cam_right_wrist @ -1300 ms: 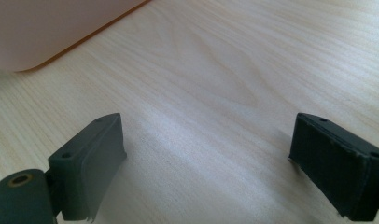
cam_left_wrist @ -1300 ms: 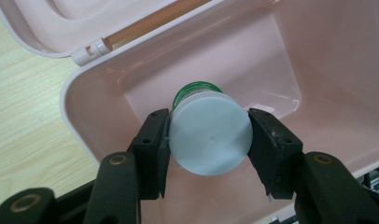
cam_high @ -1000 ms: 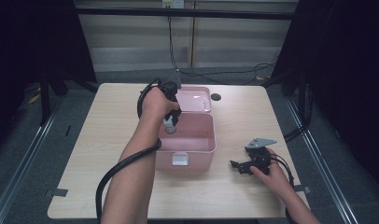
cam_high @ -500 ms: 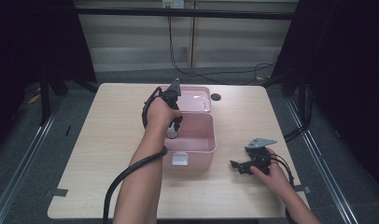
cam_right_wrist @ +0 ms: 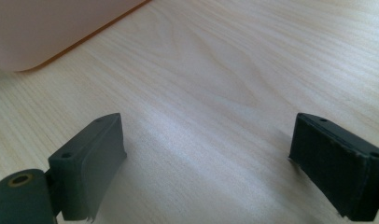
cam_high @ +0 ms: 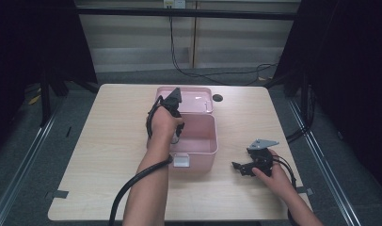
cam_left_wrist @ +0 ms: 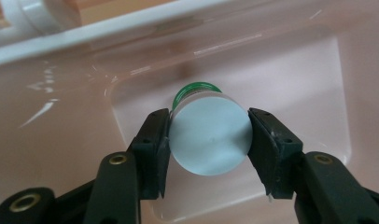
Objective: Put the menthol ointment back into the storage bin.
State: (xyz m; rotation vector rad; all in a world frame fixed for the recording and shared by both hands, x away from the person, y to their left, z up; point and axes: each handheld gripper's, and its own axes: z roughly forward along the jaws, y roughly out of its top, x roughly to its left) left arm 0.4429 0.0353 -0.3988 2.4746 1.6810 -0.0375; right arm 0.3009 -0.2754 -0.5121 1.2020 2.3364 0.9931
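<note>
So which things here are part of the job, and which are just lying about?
In the job:
- left tool, shut on the white bottle with a green ring
- pink box, bottle inside it

Lying about:
- right tool, open on the table
- box lid

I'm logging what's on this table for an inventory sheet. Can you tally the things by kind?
Pink box with its lid open: 1
Small white bottle with green cap, held in the left gripper: 1
Grippers, counting the right gripper: 2
Total: 4
</note>
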